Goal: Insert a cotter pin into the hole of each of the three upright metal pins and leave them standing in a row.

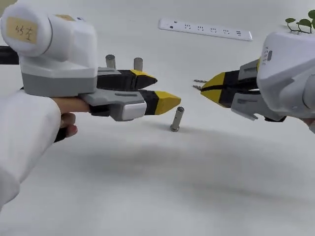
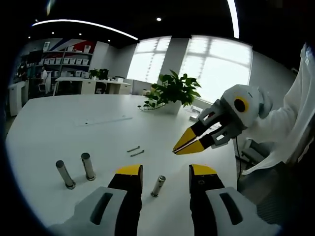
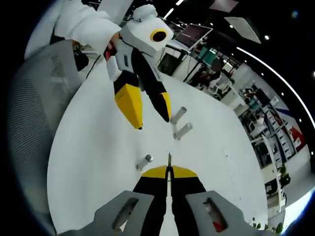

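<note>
Three metal pins stand on the white table [image 1: 147,187]: two side by side at the back [image 1: 110,61] [image 1: 138,64], and one nearer [image 1: 176,119] that looks slightly tilted. My left gripper [image 1: 160,91] hovers open above the table, with the near pin [image 2: 157,186] ahead between its jaws and lower down. My right gripper [image 1: 201,88] faces it from the right, shut on a thin cotter pin [image 3: 169,160] that sticks out of its tips. Two more cotter pins [image 2: 135,150] lie on the table beyond that gripper's tip.
A white power strip [image 1: 205,28] lies at the far edge and a potted plant [image 1: 301,23] stands at the back right. A mesh office chair [image 3: 34,123] is beside the table. A person's white sleeve [image 1: 22,132] covers the near left.
</note>
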A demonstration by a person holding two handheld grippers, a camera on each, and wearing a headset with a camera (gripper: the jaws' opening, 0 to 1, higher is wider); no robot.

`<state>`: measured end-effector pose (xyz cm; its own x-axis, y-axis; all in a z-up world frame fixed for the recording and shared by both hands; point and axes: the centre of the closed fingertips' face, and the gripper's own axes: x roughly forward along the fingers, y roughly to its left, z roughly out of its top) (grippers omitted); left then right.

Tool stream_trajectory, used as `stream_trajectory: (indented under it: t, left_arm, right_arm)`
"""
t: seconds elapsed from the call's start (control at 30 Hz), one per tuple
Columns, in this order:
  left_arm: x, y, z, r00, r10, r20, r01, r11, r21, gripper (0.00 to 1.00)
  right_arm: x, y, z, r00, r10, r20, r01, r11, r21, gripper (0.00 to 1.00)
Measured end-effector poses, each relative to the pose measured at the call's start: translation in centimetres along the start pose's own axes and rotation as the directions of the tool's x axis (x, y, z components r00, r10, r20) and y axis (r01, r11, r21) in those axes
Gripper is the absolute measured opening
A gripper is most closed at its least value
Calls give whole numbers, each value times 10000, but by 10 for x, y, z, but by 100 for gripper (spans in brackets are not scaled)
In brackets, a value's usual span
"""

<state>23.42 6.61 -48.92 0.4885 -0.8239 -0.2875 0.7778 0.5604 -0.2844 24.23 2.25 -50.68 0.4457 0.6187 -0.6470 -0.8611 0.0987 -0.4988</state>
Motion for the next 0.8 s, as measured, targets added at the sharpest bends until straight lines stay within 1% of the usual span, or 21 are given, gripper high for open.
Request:
stream_trajectory:
  t: [0.03, 0.1, 0.27, 0.37, 0.47, 0.53, 0.57, 0.6, 0.63, 0.7, 0.73, 0.8]
  left_arm:
    - [1, -1, 1, 10000, -38, 10, 38, 10000, 7, 33]
    - [4, -7, 3, 9996, -266, 15, 266, 9996, -41, 31]
    - [13, -19, 5, 9973, -731, -59, 731, 9973, -5, 24]
    - [15, -23, 4, 9956, -930, -132, 929, 9957, -58, 19]
    - [17, -26, 2, 9944, -1029, -229, 1027, 9947, -108, 16]
    - [18, -28, 0, 9927, -1162, -328, 1155, 9931, -215, 14]
    - [18, -30, -1, 9912, -1266, -395, 1251, 9914, -387, 13]
    - [19, -30, -1, 9906, -1310, -395, 1294, 9908, -406, 12]
    - [19, -35, -1, 9893, -1400, -403, 1383, 9895, -413, 11]
    - [20, -38, -1, 9882, -1474, -427, 1455, 9883, -451, 7]
    - [22, -41, -1, 9864, -1577, -457, 1553, 9866, -508, 6]
    - [22, -44, -1, 9848, -1676, -445, 1650, 9846, -573, 4]
  right_arm:
    - [-1, 1, 1, 10000, -28, -11, 28, 10000, -61, 0]
    - [-3, 2, 2, 10000, -42, -14, 42, 9999, -160, 0]
    - [-7, 11, 12, 9999, -52, 90, 56, 9992, -405, 0]
    - [-9, 14, 15, 9999, -90, 70, 94, 9983, -579, 0]
    - [-10, 15, 17, 9999, -112, 96, 117, 9982, -591, 0]
    - [-12, 16, 19, 9998, -150, 143, 158, 9981, -598, 0]
    - [-12, 16, 19, 9998, -151, 146, 160, 9979, -630, 0]
    - [-13, 16, 20, 9997, -186, 143, 195, 9975, -673, 0]
    - [-14, 17, 20, 9997, -178, 139, 188, 9975, -682, 0]
    - [-15, 18, 20, 9997, -185, 133, 194, 9974, -696, 0]
    - [-16, 19, 20, 9997, -190, 122, 199, 9973, -702, 0]
    - [-17, 20, 20, 9998, -190, 94, 196, 9970, -749, 0]
